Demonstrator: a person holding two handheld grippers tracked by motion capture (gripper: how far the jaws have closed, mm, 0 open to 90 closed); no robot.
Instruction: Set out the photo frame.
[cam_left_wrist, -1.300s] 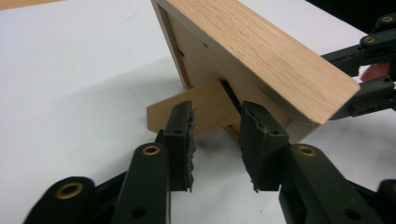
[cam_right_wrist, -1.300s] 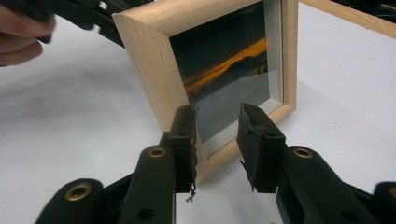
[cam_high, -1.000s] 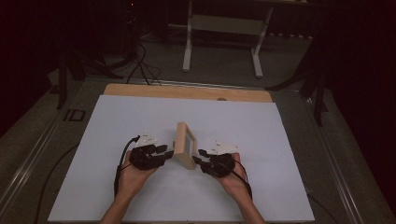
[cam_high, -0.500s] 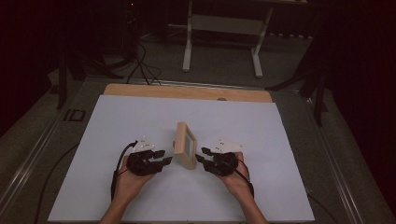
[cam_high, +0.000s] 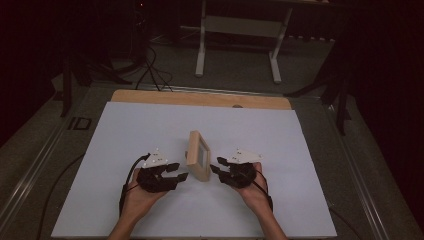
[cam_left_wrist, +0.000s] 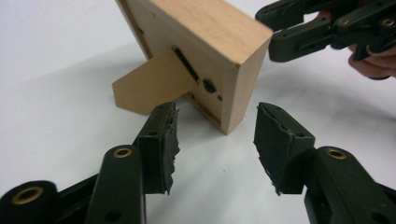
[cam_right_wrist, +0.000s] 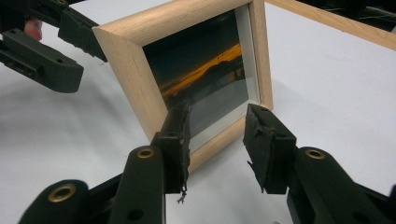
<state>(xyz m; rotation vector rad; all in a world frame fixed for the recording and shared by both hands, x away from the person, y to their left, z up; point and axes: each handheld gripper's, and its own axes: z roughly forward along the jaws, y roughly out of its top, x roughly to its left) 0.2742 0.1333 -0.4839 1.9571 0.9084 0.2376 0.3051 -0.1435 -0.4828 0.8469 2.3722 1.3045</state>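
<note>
On the table, picture frame (cam_high: 198, 156) stands on its rear prop between left gripper (cam_high: 176, 176), jaws just opening, and right gripper (cam_high: 216, 170), jaws apart, nothing gripped; a nudge could tip it.

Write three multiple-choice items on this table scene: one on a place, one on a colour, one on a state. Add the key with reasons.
1. Where does the picture frame stand?
A. between the two claws
B. at the table's far edge
C. beside the person's right elbow

2. What colour is the frame's moulding?
A. black
B. pale wood
C. red

3. How is the left claw?
A. shut on the frame
B. shut on the back stand
C. open, its pads off the frame

Key: 1 A, the frame sits between the left claw and the right claw in the high view. 2 B, light wood shows in all views. 3 C, its jaws have just been opening, with a gap on both sides of the frame's corner.
</note>
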